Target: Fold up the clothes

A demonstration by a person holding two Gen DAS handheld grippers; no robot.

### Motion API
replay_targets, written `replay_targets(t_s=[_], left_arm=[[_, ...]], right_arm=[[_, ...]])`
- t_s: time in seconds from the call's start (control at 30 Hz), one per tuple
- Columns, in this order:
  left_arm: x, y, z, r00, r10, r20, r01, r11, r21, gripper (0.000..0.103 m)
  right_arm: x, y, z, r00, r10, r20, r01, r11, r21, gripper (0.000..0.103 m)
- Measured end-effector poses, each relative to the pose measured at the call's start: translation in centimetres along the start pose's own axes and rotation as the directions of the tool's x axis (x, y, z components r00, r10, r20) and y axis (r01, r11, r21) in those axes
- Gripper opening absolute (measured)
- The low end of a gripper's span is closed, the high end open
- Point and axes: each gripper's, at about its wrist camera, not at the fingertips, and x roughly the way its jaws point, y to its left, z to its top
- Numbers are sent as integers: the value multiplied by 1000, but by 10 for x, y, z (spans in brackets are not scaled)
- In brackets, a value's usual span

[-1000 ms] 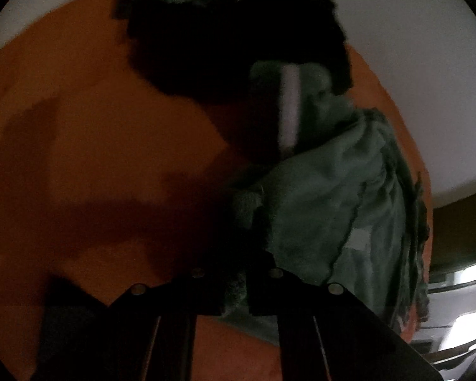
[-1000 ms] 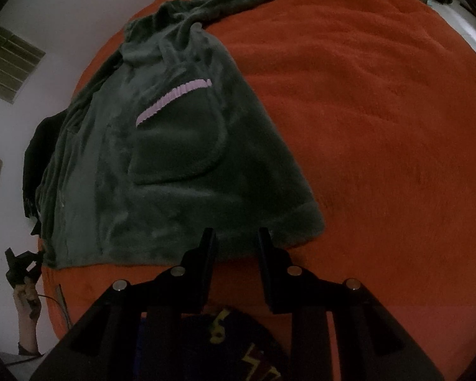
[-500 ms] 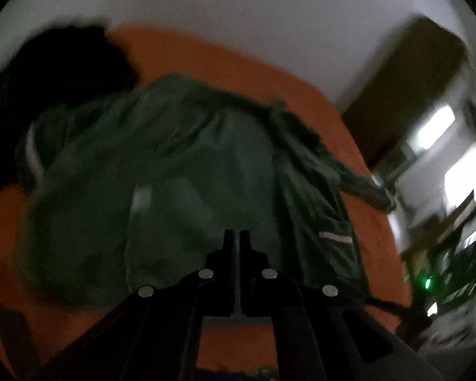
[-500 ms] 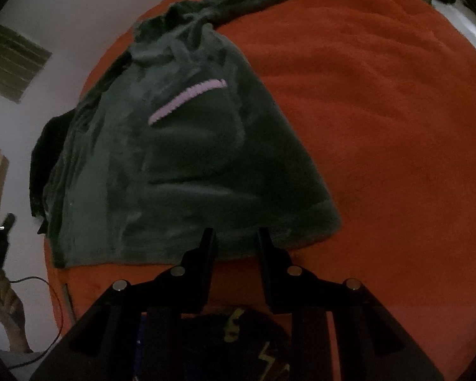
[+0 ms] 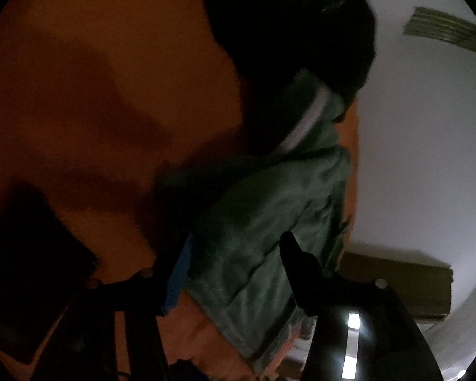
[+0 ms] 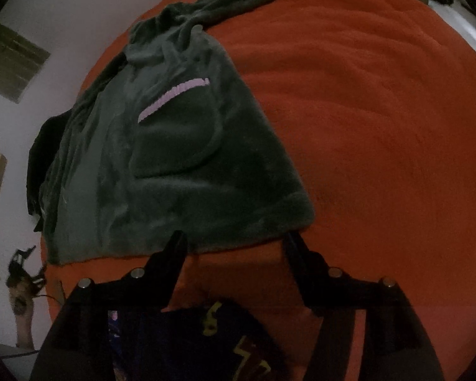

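One green fleece robe (image 6: 174, 165), one orange blanket (image 6: 380, 111) — two pockets.

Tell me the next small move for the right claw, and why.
Probably ease the right claw forward over the green fleece robe's near hem and close on it: its fingers stand open just short of that edge, and the robe lies unfolded on the orange blanket.

Right gripper (image 6: 234, 238): black angular fingers, silver screws. Left gripper (image 5: 228, 254): black fingers, blue pad, glossy housing.
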Motion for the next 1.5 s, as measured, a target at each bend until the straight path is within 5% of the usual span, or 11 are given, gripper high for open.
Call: replay_targets(t_s=[0.2,0.27,0.33,0.47,0.57,0.7,0.77,0.83,1.1,1.3,1.5], left_arm=[[31,7,2,999,46,-8,-46,999,-14,57],[28,6,2,997,27,69,-26,999,-20,16],[20,-18,-4,984,74,164,-90,991,94,10],[-2,-99,-51,914,94,394,-265,875,406,10],[17,-173,-142,901,-24,434,-339,586,736,10],[93,-180,-290,933,52,355,-352,-53,934,16],[125,-164,-317,920,141,365,-340,-177,924,17],[140,-148,-316,909,244,339,-308,-155,939,19],[92,-143,-240,913,348,212,-285,173,943,19],[44,-168,-183,927,346,148,-249,269,930,33],[69,-160,-118,879,476,27,-253,419,872,43]], right_arm=[[-2,3,-1,1000,13,13,-13,1000,15,63],[1,5,-2,1000,11,6,-11,1000,14,63],[2,6,-3,1000,14,-2,-13,1000,13,63],[5,11,-5,1000,16,-9,-16,1000,1,63],[5,15,-6,1000,22,-6,-22,1000,-7,63],[9,20,-5,999,32,-13,-32,999,-7,63],[6,23,-5,999,41,-9,-41,999,-11,63],[2,28,-3,999,42,-4,-42,999,-29,63],[-8,39,12,999,36,5,-35,995,-93,63],[-9,82,34,994,36,-101,-59,971,-232,63],[-22,163,50,949,-91,-302,-68,876,-477,63]])
